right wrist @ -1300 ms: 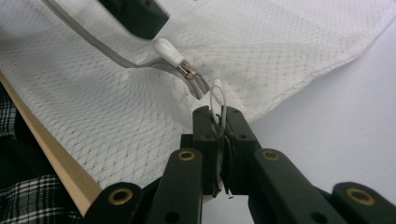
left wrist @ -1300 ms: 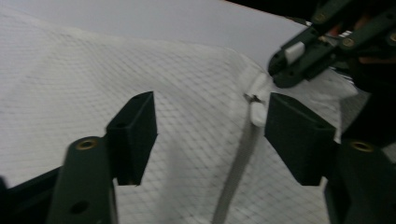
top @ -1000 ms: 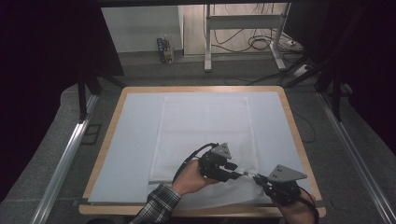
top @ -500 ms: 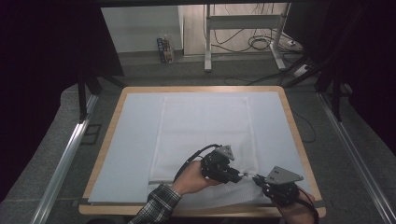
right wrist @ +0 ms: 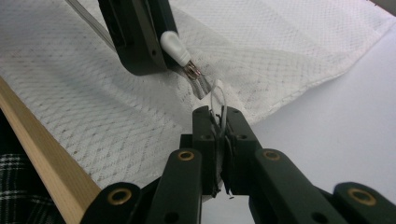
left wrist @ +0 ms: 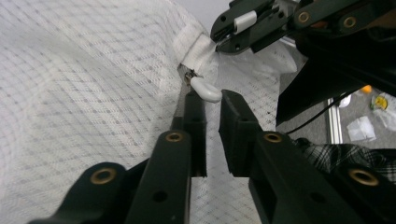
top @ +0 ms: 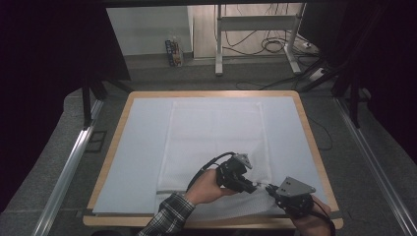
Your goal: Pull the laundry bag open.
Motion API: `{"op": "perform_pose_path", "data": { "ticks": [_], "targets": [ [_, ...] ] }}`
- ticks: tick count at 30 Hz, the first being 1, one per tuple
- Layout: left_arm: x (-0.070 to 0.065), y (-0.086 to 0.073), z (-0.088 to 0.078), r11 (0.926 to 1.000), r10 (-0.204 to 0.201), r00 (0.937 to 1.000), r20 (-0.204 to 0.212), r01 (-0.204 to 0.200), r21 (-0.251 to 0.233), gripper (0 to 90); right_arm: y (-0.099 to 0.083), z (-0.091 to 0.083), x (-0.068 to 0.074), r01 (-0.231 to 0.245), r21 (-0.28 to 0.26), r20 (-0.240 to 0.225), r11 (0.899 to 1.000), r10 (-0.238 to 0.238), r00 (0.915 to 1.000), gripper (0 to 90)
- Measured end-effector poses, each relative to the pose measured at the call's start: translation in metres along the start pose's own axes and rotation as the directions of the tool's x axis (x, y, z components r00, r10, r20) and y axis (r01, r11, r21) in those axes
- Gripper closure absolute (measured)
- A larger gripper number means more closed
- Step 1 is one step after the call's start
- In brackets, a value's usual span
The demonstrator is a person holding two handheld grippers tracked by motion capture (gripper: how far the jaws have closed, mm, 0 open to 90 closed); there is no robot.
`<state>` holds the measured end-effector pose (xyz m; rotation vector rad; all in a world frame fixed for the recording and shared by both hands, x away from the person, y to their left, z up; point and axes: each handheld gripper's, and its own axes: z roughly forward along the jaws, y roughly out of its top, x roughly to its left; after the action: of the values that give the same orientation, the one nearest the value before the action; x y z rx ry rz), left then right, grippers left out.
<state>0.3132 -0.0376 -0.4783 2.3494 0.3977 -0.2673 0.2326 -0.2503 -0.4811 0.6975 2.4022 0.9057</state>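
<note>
Since a second ago: left gripper (top: 253,187) edged slightly lower-right, jaws just been closing around small white teardrop zipper pull (left wrist: 206,89), narrow gap left, pads not yet pressing. Right gripper (right wrist: 217,112) unmoved, clamped on corner of white mesh laundry bag (top: 216,142), lying mid-table on pale blue mat (top: 142,147). Pull tab legible in gripper views, lost from above.
</note>
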Motion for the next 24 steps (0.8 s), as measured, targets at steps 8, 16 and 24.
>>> {"op": "perform_pose_path", "data": {
  "ticks": [8,16,24],
  "targets": [
    [0.004,0.0,-0.003,0.9994,-0.025,0.9993,0.027,0.025,0.024,70.0,0.0,0.001,0.0,0.007,0.007,0.0,1.0,-0.007,1.0,83.7],
    [0.009,-0.002,-0.002,0.998,-0.058,0.9977,-0.033,0.059,0.022,68.1,0.0,0.001,0.001,0.014,0.007,0.005,1.0,-0.014,0.9999,83.5],
    [0.01,-0.001,-0.004,0.9975,-0.071,0.9972,-0.025,0.071,0.002,68.4,0.0,0.001,0.001,0.014,0.009,0.006,1.0,-0.014,0.9999,83.5]
  ]
}}
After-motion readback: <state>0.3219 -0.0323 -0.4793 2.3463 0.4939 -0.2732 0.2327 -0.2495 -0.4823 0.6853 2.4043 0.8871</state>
